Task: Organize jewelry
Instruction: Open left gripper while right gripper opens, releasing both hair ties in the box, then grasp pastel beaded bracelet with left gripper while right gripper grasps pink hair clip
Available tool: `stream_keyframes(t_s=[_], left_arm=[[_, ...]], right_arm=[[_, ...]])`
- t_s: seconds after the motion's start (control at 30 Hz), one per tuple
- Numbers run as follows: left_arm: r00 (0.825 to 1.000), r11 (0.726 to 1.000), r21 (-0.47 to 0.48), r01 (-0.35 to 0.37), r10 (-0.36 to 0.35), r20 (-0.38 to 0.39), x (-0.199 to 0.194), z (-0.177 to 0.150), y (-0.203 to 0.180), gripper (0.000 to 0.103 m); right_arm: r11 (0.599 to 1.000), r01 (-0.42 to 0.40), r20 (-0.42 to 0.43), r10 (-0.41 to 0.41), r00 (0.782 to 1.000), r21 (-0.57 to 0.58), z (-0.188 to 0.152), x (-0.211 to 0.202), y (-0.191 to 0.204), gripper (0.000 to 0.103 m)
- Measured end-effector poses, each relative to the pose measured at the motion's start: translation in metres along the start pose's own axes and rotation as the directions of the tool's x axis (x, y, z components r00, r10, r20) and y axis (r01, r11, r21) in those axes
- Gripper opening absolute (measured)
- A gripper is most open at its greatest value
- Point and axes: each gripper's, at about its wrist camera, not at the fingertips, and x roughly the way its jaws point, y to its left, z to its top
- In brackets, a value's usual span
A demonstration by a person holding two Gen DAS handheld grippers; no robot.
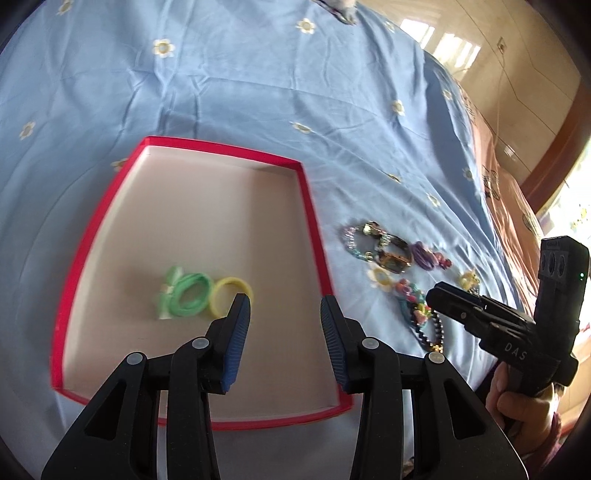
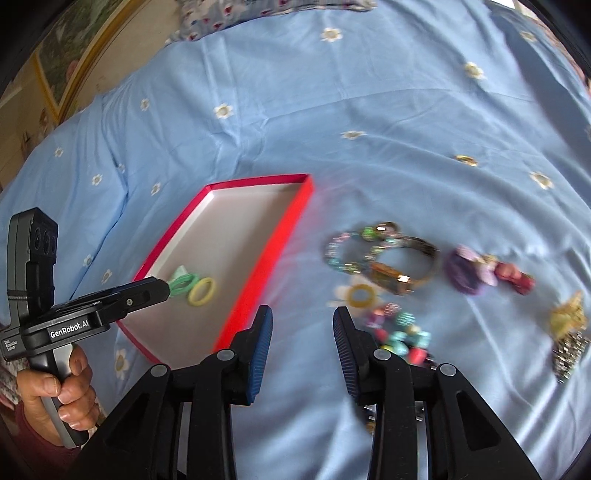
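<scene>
A red-rimmed tray (image 1: 312, 221) (image 2: 291, 229) lies on the blue bedsheet. In it lie green hair ties (image 1: 188, 295) (image 2: 183, 283) and a yellow ring tie (image 1: 231, 295) (image 2: 201, 291). My left gripper (image 1: 284, 310) is open and empty above the tray, just right of the yellow tie. Right of the tray lies a pile of jewelry: a gold watch (image 1: 393, 254) (image 2: 402, 273), a beaded bracelet (image 1: 352, 240) (image 2: 345, 247), a purple tie (image 2: 463, 275), a flower ring (image 2: 360, 293), a colourful bead string (image 2: 402, 332). My right gripper (image 2: 303, 328) is open and empty, just left of the beads.
The bed is covered by a blue sheet with small flowers (image 2: 332, 110). A gold brooch and chain (image 2: 567, 332) lie at the far right. A pillow (image 2: 258, 11) sits at the head. The bed's right edge and a tiled floor (image 1: 517, 74) show in the left wrist view.
</scene>
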Motion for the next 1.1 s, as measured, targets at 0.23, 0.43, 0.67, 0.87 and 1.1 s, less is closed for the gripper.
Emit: stream_keyframes(t_s=[0.23,0.43,0.67,0.87,1.1], left_arm=[[1.000,0.999,0.050,0.016,-0.015,-0.021,0.013,0.004,-0.025,0.038],[0.999,0.996,0.082,0.023,-0.019,-0.042,0.026,0.007,-0.039,0.038],[0.998,0.992,0.121,0.024,-0.016,-0.062,0.042,0.016,-0.055,0.038],[0.997,0.987,0.161,0.023,-0.011,-0.076,0.056,0.028,-0.067,0.038],[0.994,0.975,0.221,0.012,0.013,-0.109,0.084,0.050,-0.078,0.038]], right_arm=[[0.998,0.038,0.023,-0.039,0.999,0.058,-0.007,-0.015,-0.031,0.036],[0.991,0.078,0.032,-0.082,0.996,0.106,-0.011,-0.025,-0.061,0.036],[0.984,0.119,0.035,-0.125,0.992,0.133,-0.007,-0.029,-0.087,0.036],[0.981,0.140,0.034,-0.146,0.989,0.137,0.002,-0.027,-0.102,0.036],[0.975,0.211,0.005,-0.211,0.977,0.064,0.019,-0.020,-0.121,0.036]])
